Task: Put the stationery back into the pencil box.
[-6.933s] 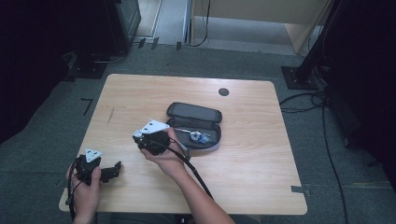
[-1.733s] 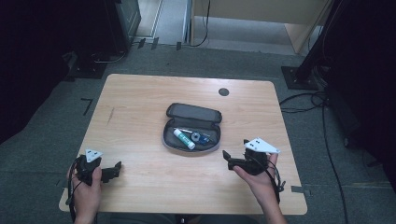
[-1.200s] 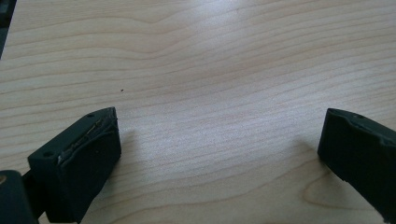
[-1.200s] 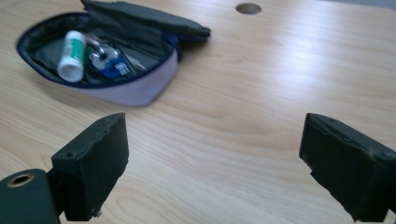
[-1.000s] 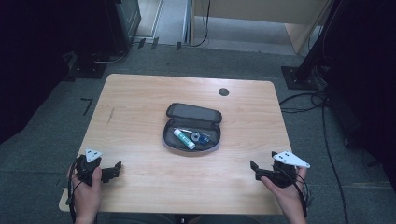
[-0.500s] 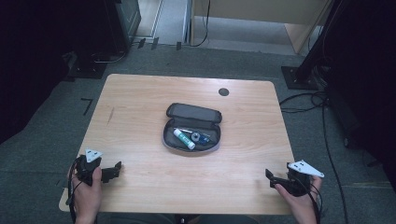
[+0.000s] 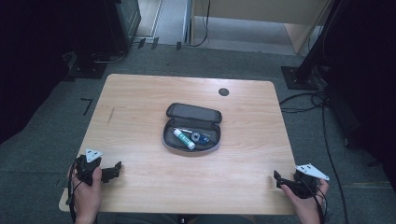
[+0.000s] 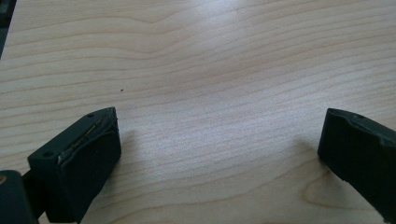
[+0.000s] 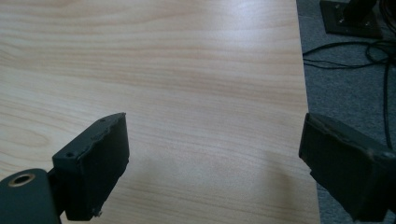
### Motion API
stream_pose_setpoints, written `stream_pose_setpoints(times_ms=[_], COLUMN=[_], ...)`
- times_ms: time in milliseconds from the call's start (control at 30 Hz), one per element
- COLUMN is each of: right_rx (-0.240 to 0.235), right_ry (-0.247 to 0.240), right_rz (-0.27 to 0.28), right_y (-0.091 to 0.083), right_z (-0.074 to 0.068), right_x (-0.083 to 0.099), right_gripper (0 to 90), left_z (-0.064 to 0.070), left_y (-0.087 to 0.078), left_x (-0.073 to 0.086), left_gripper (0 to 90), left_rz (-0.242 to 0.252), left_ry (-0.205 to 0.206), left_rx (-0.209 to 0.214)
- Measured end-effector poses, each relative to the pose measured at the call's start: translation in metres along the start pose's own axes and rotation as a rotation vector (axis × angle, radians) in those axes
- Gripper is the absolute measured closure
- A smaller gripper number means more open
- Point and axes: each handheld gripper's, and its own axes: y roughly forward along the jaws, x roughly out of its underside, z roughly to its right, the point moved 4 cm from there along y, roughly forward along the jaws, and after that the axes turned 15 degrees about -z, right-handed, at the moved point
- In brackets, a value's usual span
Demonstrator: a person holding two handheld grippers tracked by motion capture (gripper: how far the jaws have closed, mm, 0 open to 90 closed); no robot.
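The left hand-held gripper [image 7: 113, 170] rests at the near left corner of the tabletop [image 7: 140, 102]. Its jaws stand wide apart and hold nothing; in the left gripper view there is just bare wood between them. It has not moved since the earlier frames.

In the middle of the tabletop lies an open dark pencil case [image 7: 191, 128], its lid folded back toward the far edge. Inside it are a white tube with a green cap [image 7: 184, 138] and a small round blue thing [image 7: 197, 137] that I cannot identify. Nothing stands between the case and either gripper. A black round grommet [image 7: 223, 91] sits near the far edge, right of the middle.

The right hand-held gripper [image 7: 279, 179] is at the near right corner, well apart from the case, jaws wide open and empty. In the earlier frames it was beside the case; since then it has drawn back to this corner. Beyond the right edge, black cables [image 7: 322, 121] lie on the grey floor [image 7: 42, 154].
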Motion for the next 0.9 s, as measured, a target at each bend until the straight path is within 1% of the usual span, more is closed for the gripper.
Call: stream_pose_setpoints(times_ms=[33, 67, 100, 133, 200, 267, 333, 500, 900], right_rx=[0.009, 0.021, 0.013, 0.000, 0.007, -0.002, -0.012, -0.016, -0.018], right_ry=[-0.006, -0.017, -0.025, -0.020, -0.011, -0.018, -0.007, -0.020, -0.017], right_rz=[-0.003, -0.019, -0.029, -0.030, -0.028, -0.030, -0.036, -0.036, -0.039], right_y=[0.003, 0.008, 0.011, 0.011, 0.012, 0.013, 0.013, 0.014, 0.016], right_z=[0.000, -0.001, -0.001, -0.001, -0.001, -0.001, -0.001, 0.001, 0.001], right_x=[0.001, 0.003, 0.004, 0.003, 0.002, 0.001, 0.001, 0.000, -0.002], right_gripper=[8.6, 8.6, 9.0, 9.7, 9.9, 9.9, 9.5, 8.5, 7.9], left_z=[0.000, 0.000, 0.000, 0.000, 0.000, 0.000, 0.000, 0.000, 0.001], left_y=[0.000, 0.000, 0.000, 0.000, 0.000, 0.000, 0.000, 0.000, 0.000], left_x=[0.000, 0.000, 0.000, 0.000, 0.000, 0.000, 0.000, 0.000, 0.000], left_gripper=[0.0, 0.0, 0.0, 0.0, 0.0, 0.0, 0.0, 0.0, 0.0], left_rz=[0.000, 0.000, 0.000, 0.000, 0.000, 0.000, 0.000, 0.000, -0.001], left_ry=[0.001, 0.002, 0.003, 0.004, 0.004, 0.004, 0.004, 0.004, 0.006], left_rx=[0.000, 0.000, 0.000, 0.001, 0.001, 0.001, 0.001, 0.001, 0.002])
